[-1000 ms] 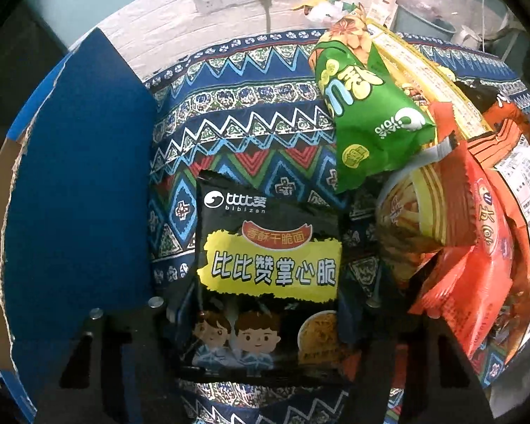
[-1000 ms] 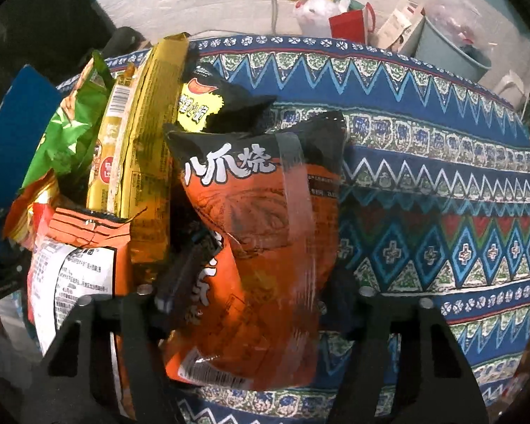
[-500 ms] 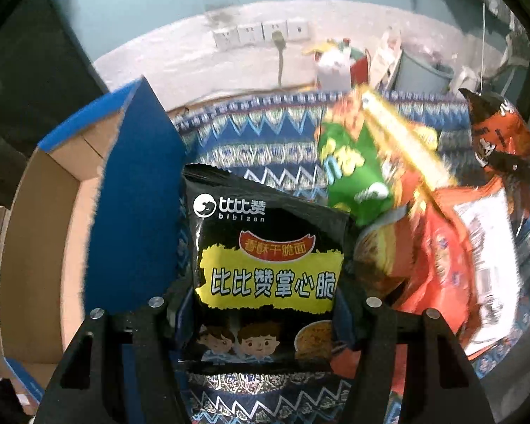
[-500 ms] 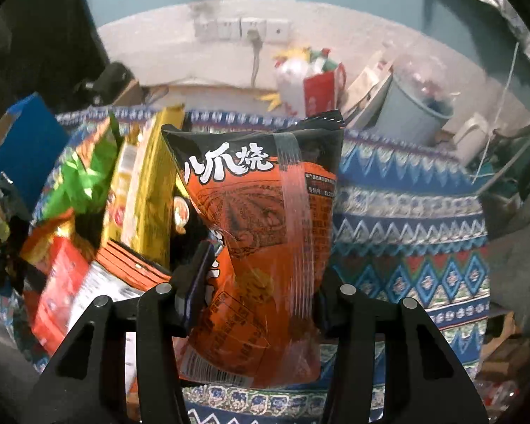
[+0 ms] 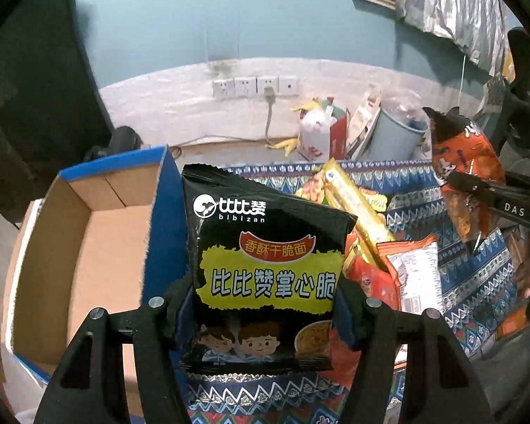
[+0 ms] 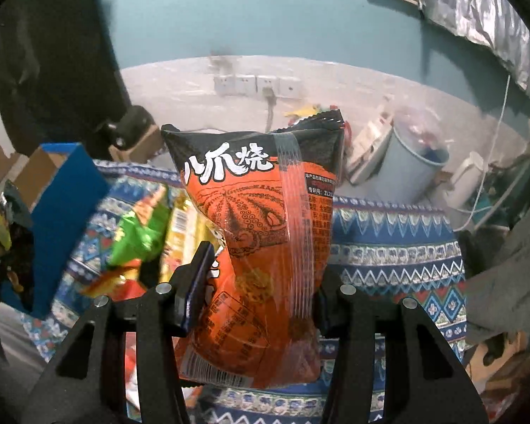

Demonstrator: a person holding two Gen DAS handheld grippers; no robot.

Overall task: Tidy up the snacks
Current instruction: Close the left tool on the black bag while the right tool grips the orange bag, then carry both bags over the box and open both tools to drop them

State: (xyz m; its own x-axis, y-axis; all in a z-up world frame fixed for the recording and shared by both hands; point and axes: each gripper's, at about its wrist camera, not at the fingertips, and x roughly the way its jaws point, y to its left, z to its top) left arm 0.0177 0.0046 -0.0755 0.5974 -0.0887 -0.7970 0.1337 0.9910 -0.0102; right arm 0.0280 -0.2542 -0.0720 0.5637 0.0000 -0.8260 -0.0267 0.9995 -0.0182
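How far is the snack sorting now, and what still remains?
Done: nothing visible; the cardboard box looks empty. In hand: left claw holds the black noodle packet; right claw holds the orange bag. Left: the pile of snacks on the cloth.

A black noodle-snack packet (image 5: 265, 275) and an orange octopus-print packet (image 6: 261, 258) are each held upright above the remaining snack pile (image 5: 381, 247).
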